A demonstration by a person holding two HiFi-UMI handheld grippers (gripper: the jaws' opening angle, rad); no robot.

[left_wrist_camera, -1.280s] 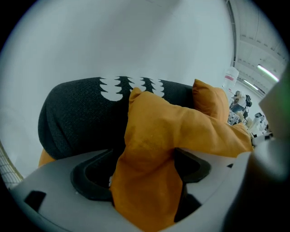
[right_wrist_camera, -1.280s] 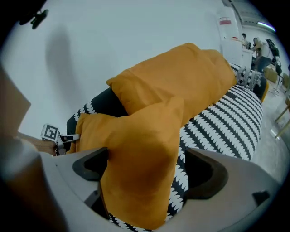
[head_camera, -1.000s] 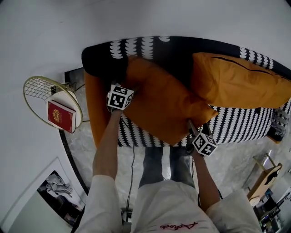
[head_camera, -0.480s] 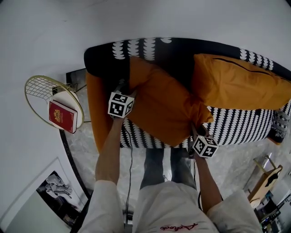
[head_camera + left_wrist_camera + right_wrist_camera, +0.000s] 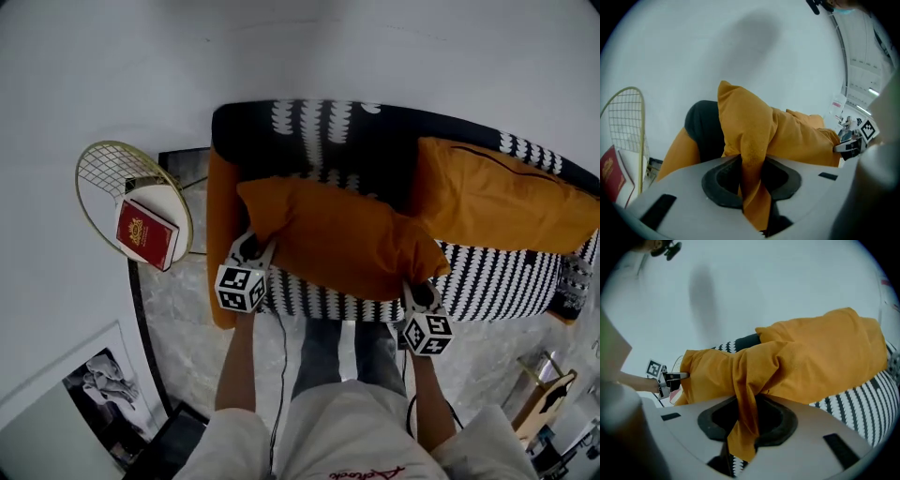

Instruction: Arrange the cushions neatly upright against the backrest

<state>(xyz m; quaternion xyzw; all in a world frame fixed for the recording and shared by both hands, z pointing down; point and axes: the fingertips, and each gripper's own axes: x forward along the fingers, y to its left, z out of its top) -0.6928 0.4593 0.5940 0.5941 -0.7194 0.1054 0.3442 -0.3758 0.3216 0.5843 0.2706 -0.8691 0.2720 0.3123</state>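
An orange cushion hangs lengthwise above the black-and-white patterned sofa seat, held by two corners. My left gripper is shut on its left corner; in the left gripper view the fabric is bunched between the pads of that gripper. My right gripper is shut on the right corner, whose fabric is pinched in that gripper. Both pairs of jaws have just been closing on these corners. A second orange cushion leans on the dark backrest at the right.
A round side table with a gold wire rim stands left of the sofa and carries a red book. An orange armrest borders the seat's left end. A framed picture leans at lower left. A wooden chair stands at lower right.
Both grippers, open at the cushion's corners a second ago, have shut on them. They have drawn back toward the sofa's front and risen, lifting the cushion so it hangs between them.
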